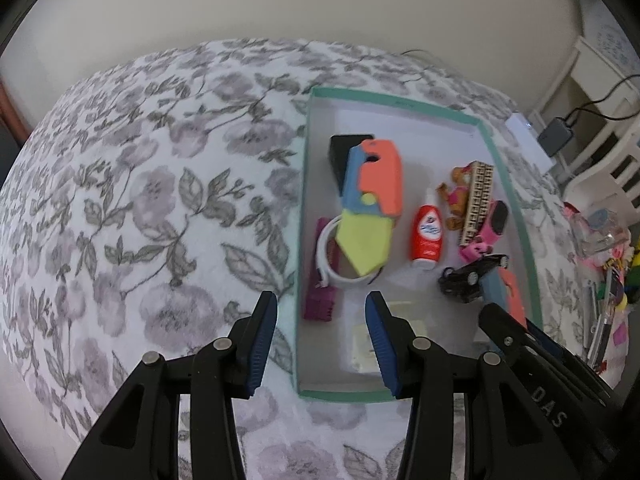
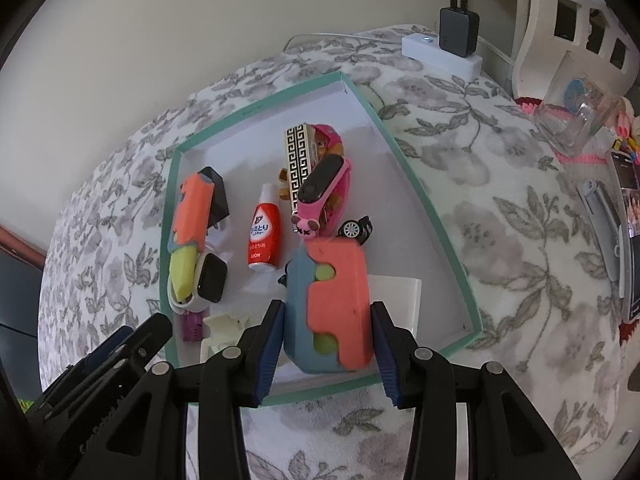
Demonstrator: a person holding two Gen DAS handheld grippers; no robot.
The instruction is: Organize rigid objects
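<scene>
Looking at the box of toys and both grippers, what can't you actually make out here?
- Toy car, right wrist view: mostly hidden behind the orange-and-blue toy knife between the right gripper fingers.
- Purple comb, left wrist view: partly covered by the white watch band.
- Pale object, left wrist view: blurred, partly behind the left gripper.
- Pens, left wrist view: cut off by the fisheye edge.

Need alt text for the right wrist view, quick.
The right gripper holds an orange-and-blue block toy between its fingers above a teal-rimmed box on a floral cloth. Inside lie a red bottle, a pink watch and a similar toy.
</scene>
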